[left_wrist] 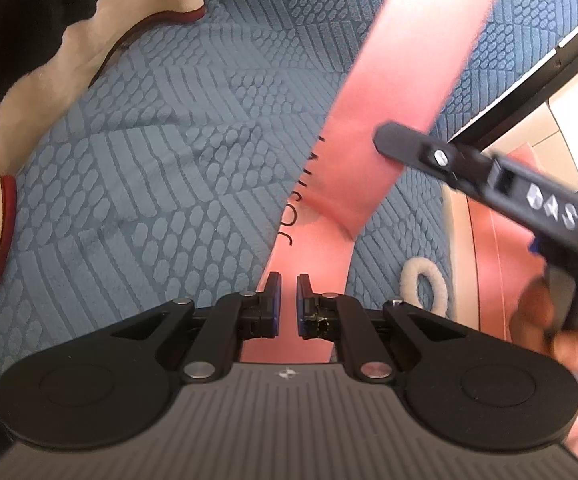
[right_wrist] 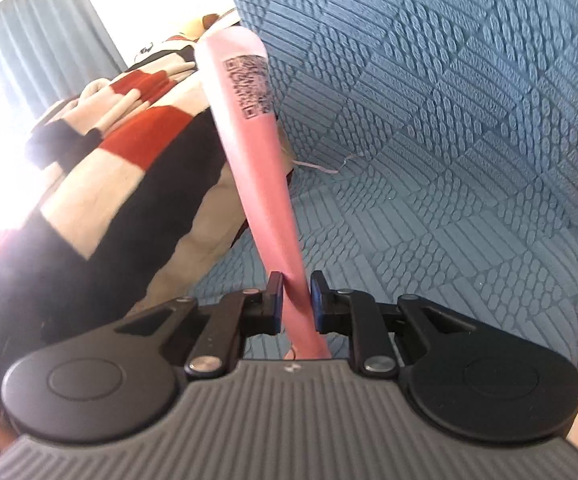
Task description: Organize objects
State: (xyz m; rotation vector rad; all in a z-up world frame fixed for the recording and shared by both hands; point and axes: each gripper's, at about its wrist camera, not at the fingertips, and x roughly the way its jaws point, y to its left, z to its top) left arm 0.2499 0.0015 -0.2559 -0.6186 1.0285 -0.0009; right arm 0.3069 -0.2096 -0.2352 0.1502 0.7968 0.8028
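Left jaws: left gripper point(left_wrist: 288, 300) nearly closed on the pink band point(left_wrist: 405, 80).
Right jaws: right gripper point(right_wrist: 296, 300) narrow, band between them.
Band axis: runs forward from both, above the blue bed cover point(right_wrist: 449, 120).
Nearer: both.

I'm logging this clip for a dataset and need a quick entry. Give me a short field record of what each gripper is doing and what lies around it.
surface: blue textured bedspread
held item: pink band, long and flat, black print on it
left gripper: shut on one end of the pink band
right gripper: pink band between its pads, left pad touching, firm grip unclear
nearby: striped blanket beside the band; white fluffy ring on the bedspread
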